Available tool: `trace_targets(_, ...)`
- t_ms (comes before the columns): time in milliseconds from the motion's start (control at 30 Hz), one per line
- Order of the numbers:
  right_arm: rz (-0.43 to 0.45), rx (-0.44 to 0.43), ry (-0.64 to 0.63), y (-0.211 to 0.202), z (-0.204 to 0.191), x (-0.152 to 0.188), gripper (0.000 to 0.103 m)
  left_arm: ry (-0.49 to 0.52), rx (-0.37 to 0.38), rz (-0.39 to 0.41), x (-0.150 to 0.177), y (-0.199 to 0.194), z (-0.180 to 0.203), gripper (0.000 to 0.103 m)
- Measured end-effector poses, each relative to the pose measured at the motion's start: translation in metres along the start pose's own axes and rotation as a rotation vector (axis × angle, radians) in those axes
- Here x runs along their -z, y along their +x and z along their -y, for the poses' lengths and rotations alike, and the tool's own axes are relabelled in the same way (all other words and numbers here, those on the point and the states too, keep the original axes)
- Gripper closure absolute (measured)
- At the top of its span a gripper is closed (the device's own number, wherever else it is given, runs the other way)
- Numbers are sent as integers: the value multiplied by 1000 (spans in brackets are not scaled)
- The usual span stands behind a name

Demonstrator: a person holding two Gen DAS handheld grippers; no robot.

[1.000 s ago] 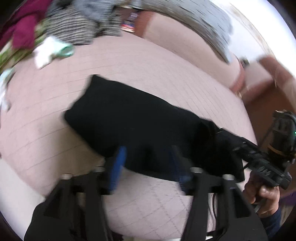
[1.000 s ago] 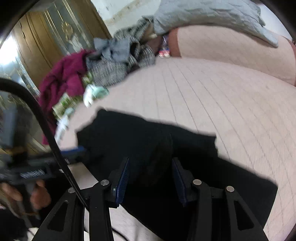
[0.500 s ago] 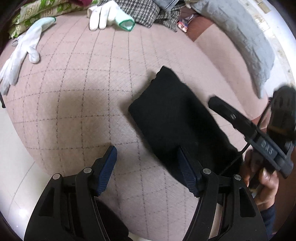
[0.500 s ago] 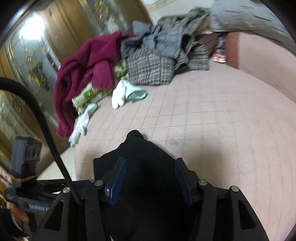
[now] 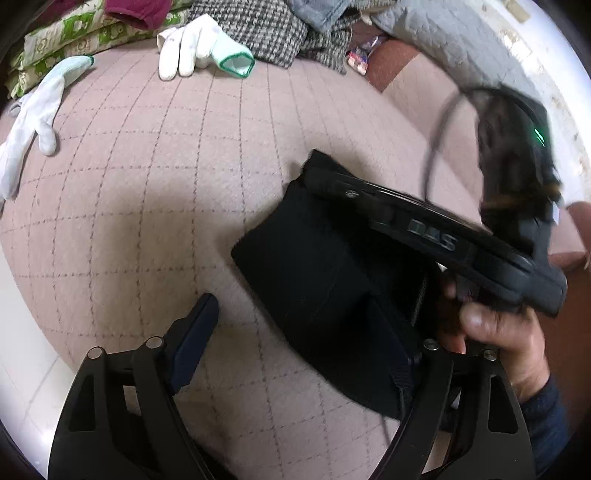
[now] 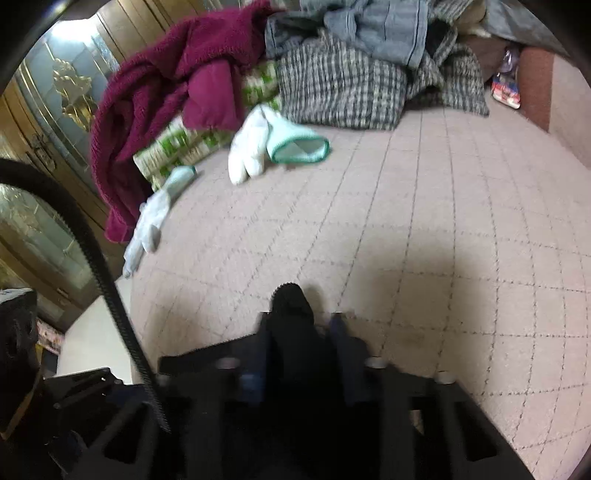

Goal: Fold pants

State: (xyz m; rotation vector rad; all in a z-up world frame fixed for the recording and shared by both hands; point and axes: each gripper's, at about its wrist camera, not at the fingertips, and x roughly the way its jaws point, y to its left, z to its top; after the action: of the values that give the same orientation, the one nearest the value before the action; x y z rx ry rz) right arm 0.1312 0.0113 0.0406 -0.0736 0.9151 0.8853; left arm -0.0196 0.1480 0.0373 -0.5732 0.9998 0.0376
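The black pants point(image 5: 314, 273) lie folded into a compact bundle on the pink quilted bed point(image 5: 147, 184). My left gripper point(image 5: 295, 350) is open, low over the bundle's near edge, with its left finger point(image 5: 195, 332) on bare quilt and its right finger behind the fabric. My right gripper point(image 6: 301, 332) is shut on the far corner of the pants point(image 6: 291, 299); in the left wrist view it point(image 5: 424, 229) reaches across the bundle's top, held by a hand point(image 5: 495, 332).
Two white gloves point(image 5: 199, 48) point(image 5: 29, 122) lie at the far side of the bed. A pile of clothes stands behind them: a maroon garment point(image 6: 166, 85), a checked fabric point(image 6: 343, 92), grey jeans point(image 6: 369, 29). A wooden cabinet point(image 6: 44, 110) stands left of the bed.
My right gripper has closed on the far corner of the pants. My left gripper has let go of the pants and opened, shifting left over the bundle's near edge.
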Motion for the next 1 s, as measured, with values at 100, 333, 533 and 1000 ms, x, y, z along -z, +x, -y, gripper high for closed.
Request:
trace_targets(100, 98, -28, 36, -31, -2, 4, 89, 12, 102, 11, -5, -6, 3, 78)
trace_targets(333, 379, -78, 74, -162, -4, 30, 92, 316, 261, 212, 21, -80, 83, 83)
trace_targets(533, 588, 2, 165, -276, 13, 117, 95, 557, 411, 136, 78, -76, 164, 84)
trace_targets(1000, 491, 373, 675, -303, 79, 303, 53, 820, 465, -108, 144, -41, 212, 69)
